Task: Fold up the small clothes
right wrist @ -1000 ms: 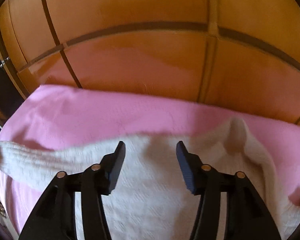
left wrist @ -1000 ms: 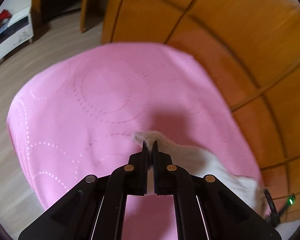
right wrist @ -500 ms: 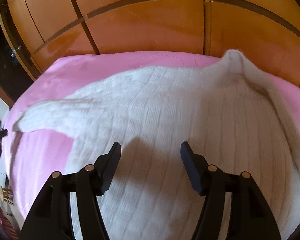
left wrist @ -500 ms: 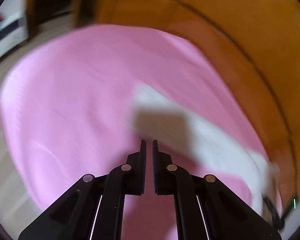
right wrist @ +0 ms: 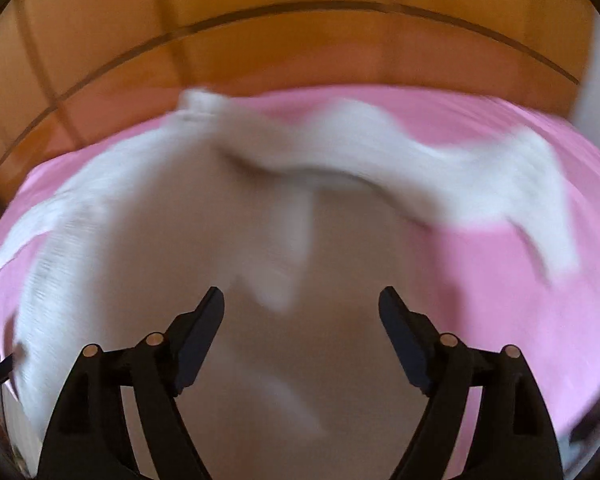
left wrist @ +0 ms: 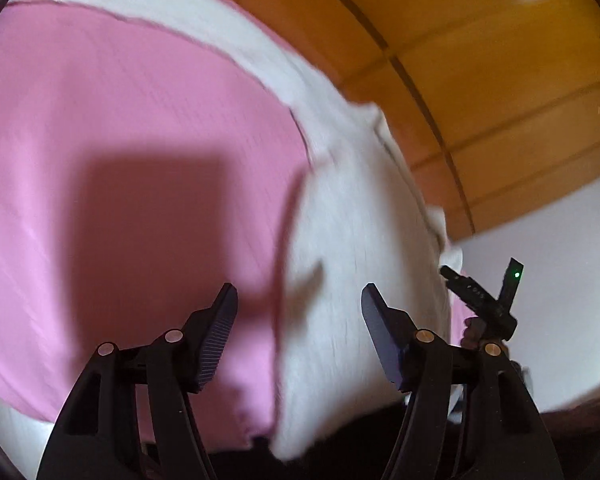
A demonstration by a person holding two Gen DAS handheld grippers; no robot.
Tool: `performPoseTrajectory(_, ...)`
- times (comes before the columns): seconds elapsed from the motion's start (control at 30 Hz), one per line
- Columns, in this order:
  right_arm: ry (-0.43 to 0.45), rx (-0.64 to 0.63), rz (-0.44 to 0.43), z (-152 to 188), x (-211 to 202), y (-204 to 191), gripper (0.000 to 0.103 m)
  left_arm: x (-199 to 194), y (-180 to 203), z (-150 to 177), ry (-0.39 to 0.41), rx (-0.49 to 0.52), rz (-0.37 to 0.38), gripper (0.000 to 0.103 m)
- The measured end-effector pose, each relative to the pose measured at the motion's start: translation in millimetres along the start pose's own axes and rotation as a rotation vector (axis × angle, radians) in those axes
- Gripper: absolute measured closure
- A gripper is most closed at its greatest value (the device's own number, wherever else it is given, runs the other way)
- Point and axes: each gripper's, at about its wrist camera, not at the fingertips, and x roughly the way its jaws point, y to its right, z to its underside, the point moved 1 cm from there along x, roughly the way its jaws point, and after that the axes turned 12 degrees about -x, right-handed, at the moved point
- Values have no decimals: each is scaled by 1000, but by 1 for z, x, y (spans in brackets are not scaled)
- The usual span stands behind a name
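Motion blur smearing the white ribbed knit sweater [right wrist: 228, 216] spread on the pink bed cover [left wrist: 100, 120], its hem cut off below, left claw [left wrist: 298, 332] angled down over the sweater's edge, just opened, grasping nothing, right claw [right wrist: 300, 328] above its body, jaws widening, empty.

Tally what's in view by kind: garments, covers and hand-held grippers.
White knit garment: 1
Pink cover: 1
Hand-held grippers, both open and empty: 2, left hand-held gripper, right hand-held gripper
Total: 4
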Motion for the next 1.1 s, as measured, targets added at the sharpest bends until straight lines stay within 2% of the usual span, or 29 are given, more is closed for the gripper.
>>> performPoseTrajectory(0.07, -45, 62, 25, 33, -13, 32, 21, 6, 2, 9, -18, 13, -11, 50)
performPoseTrajectory(0.13, -96, 125, -50, 64, -19, 47, 21, 8, 5, 23, -47, 22, 2, 62)
performPoseTrajectory(0.17, -112, 145, -91, 72, -20, 47, 23, 10, 8, 28, -64, 28, 6, 74)
performPoseTrajectory(0.2, -126, 159, -135, 83, -22, 47, 29, 12, 12, 30, -72, 35, 2, 91)
performPoseTrajectory(0.23, -130, 152, -168, 93, -26, 41, 34, 14, 16, 34, -77, 55, -10, 98)
performPoseTrajectory(0.27, -129, 124, -178, 97, -30, 32, 51, 17, 23, 38, -67, 65, -15, 98)
performPoseTrajectory(0.3, -127, 102, -183, 98, -33, 28, 77, 14, 28, 38, -55, 64, -1, 98)
performPoseTrajectory(0.33, -126, 80, -202, 98, -37, 21, 91, 7, 34, 39, -37, 64, 36, 98)
performPoseTrajectory(0.37, -124, 70, -218, 96, -41, 17, 94, -1, 42, 35, -13, 77, 62, 98)
performPoseTrajectory(0.4, -106, 49, -218, 91, -50, 12, 95, -16, 55, 34, 9, 102, 100, 99)
performPoseTrajectory(0.47, -14, 27, -269, 80, -80, 8, 95, -27, 75, 30, 33, 144, 139, 99)
performPoseTrajectory(0.57, 66, 10, -309, 76, -117, 17, 95, -39, 83, 43, 16, 193, 102, 99)
performPoseTrajectory(0.6, 57, 1, -297, 80, -118, 21, 95, -32, 77, 49, -9, 191, 59, 99)
performPoseTrajectory(0.67, -20, -1, -260, 91, -103, 24, 95, -11, 47, 57, -65, 137, -62, 99)
performPoseTrajectory(0.73, -99, -2, -243, 107, -84, 19, 95, 2, 18, 60, -84, 80, -179, 99)
performPoseTrajectory(0.77, -120, -3, -238, 112, -78, 16, 95, 5, 10, 58, -84, 44, -204, 98)
performPoseTrajectory(0.83, -131, 0, -233, 116, -71, 12, 95, 1, 12, 54, -70, 53, -203, 98)
performPoseTrajectory(0.93, -107, 11, -218, 104, -69, 22, 87, -19, 27, 43, 15, 109, -250, 84)
performPoseTrajectory(1.0, -56, 30, -148, 94, -75, 38, 73, -39, 32, 35, 97, 116, -240, 59)
performPoseTrajectory(1.07, 8, 65, -56, 84, -83, 61, 61, -47, 40, 30, 163, 125, -233, 50)
performPoseTrajectory(1.1, 25, 70, -20, 81, -84, 66, 59, -46, 46, 25, 180, 134, -227, 50)
